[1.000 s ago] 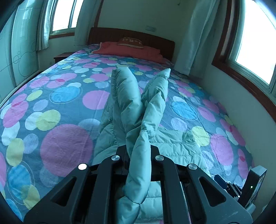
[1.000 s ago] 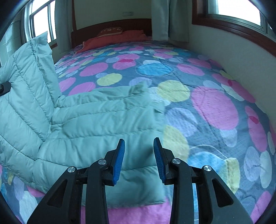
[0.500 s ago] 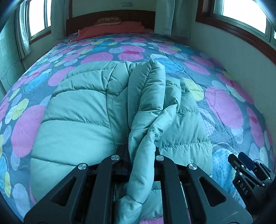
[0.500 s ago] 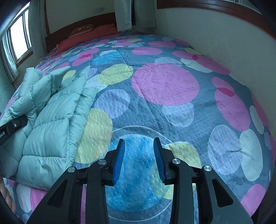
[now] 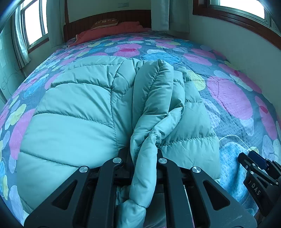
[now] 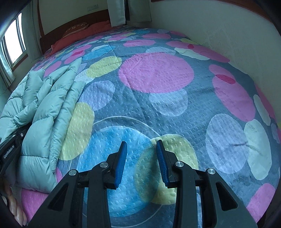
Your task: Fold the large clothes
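Jacket: a big puffy jacket (image 5: 73,122), pale green, smooth and a bit shiny. It is sewn into fat, soft pillows with curved stitch lines.
Where the jacket is: it lies spread on the bed near the foot end, on the left part of the bedspread. One long, thick fold stands up from it like a rope.
Left gripper: the left gripper (image 5: 142,150) is black, with round silver screws. Its jaws are pinched tight on that raised fold, and more of the fold hangs down between its arms.
Right gripper: the right gripper (image 6: 141,161) is black too, with ridged blue pads (image 6: 121,161). Its jaws stand apart with nothing between them. It hangs over bare bedspread, just to the right of the jacket's edge.
Bedspread: the bedspread (image 6: 158,73) is grey-blue with big round spots in pink, yellow, blue and white. It feels bumpy to look at, full of little dimples.
Far end of the bed: a red pillow (image 5: 112,31) lies by a dark wooden headboard (image 5: 133,15), with a small brown cushion (image 5: 105,22) on top.
Around the bed: pale curtains (image 5: 168,15) hang beside bright windows, and a plain wall runs close along the right side.
In the way: the jacket's raised fold hides the left gripper's tips. A person's fingers (image 6: 15,210) peek in at the bottom left of the right wrist view.
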The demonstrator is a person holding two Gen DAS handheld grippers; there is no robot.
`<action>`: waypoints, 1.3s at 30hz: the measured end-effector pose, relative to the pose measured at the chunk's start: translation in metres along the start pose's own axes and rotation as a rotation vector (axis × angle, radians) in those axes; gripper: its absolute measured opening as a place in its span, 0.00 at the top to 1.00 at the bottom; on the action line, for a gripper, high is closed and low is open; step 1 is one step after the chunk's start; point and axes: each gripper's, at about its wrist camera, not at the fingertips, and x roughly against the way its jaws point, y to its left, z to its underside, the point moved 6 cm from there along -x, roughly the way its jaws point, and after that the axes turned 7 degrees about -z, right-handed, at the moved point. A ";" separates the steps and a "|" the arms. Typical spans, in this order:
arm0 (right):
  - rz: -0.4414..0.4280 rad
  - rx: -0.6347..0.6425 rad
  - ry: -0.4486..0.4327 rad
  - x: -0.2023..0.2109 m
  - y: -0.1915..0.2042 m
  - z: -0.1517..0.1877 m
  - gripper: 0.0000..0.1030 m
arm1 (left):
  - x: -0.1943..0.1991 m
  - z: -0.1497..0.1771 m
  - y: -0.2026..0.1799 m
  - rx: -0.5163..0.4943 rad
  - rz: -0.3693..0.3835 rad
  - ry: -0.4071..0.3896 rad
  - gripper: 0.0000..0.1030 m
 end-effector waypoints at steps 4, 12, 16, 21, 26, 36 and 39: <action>0.011 0.008 0.003 0.002 0.001 0.000 0.66 | 0.013 0.001 -0.001 0.022 0.048 -0.010 0.71; 0.047 0.022 0.009 0.011 0.001 0.005 0.66 | 0.057 -0.001 0.005 0.065 0.190 -0.036 0.51; 0.061 0.038 0.012 0.017 0.005 0.007 0.66 | 0.074 0.001 0.039 0.133 0.199 -0.052 0.51; 0.085 0.061 0.015 0.021 0.010 0.011 0.66 | 0.082 0.013 0.103 0.302 0.169 -0.052 0.51; 0.097 0.064 0.014 0.024 0.015 0.012 0.66 | 0.075 0.029 0.175 0.519 0.115 -0.072 0.50; 0.049 0.036 0.002 0.025 0.043 0.003 0.65 | 0.016 0.057 0.234 0.874 0.267 0.040 0.50; 0.002 -0.003 0.000 0.023 0.052 -0.003 0.65 | 0.005 0.056 0.235 0.928 0.326 0.058 0.50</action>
